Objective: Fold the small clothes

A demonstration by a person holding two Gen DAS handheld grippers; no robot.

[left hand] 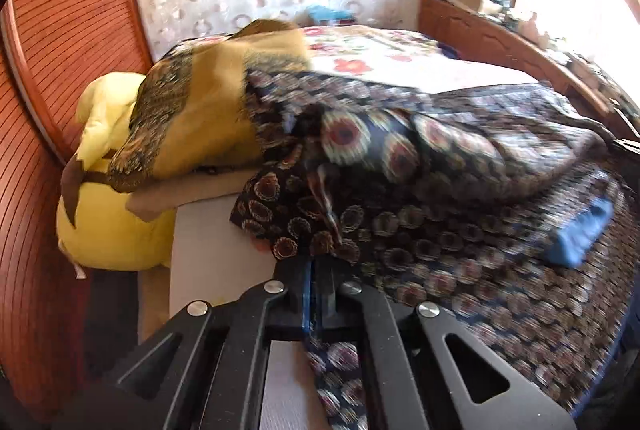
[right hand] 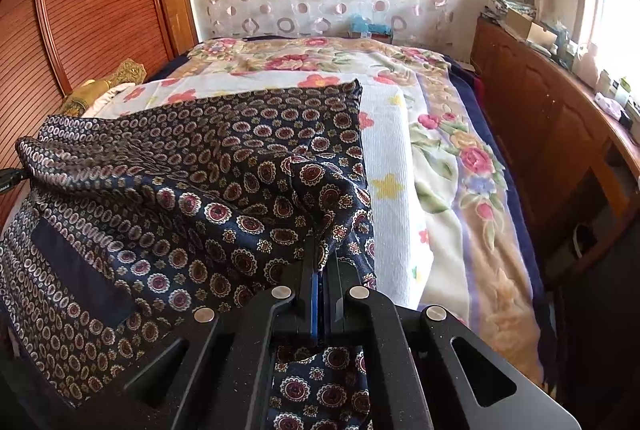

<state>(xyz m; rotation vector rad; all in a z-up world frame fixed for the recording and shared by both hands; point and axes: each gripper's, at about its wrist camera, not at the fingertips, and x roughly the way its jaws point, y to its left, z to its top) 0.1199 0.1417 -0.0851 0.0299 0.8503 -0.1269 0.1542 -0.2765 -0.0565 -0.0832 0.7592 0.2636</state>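
A dark navy cloth (right hand: 180,189) printed with red and cream medallions lies rumpled over a white towel (right hand: 392,157) on the bed. My right gripper (right hand: 323,266) is shut on the cloth's near right edge, and a fold rises from its tips. In the left wrist view the same cloth (left hand: 440,230) lies in a blurred heap. There my left gripper (left hand: 318,264) is shut on a bunched corner at the heap's left end. More of the cloth hangs under both grippers.
A gold patterned cloth (left hand: 200,117) and a yellow plush toy (left hand: 108,226) sit at the left by a ribbed wooden wardrobe (left hand: 60,29). A blue item (left hand: 580,234) lies on the cloth. A floral blanket (right hand: 460,169) covers the bed, with a cluttered wooden dresser (right hand: 540,117) to its right.
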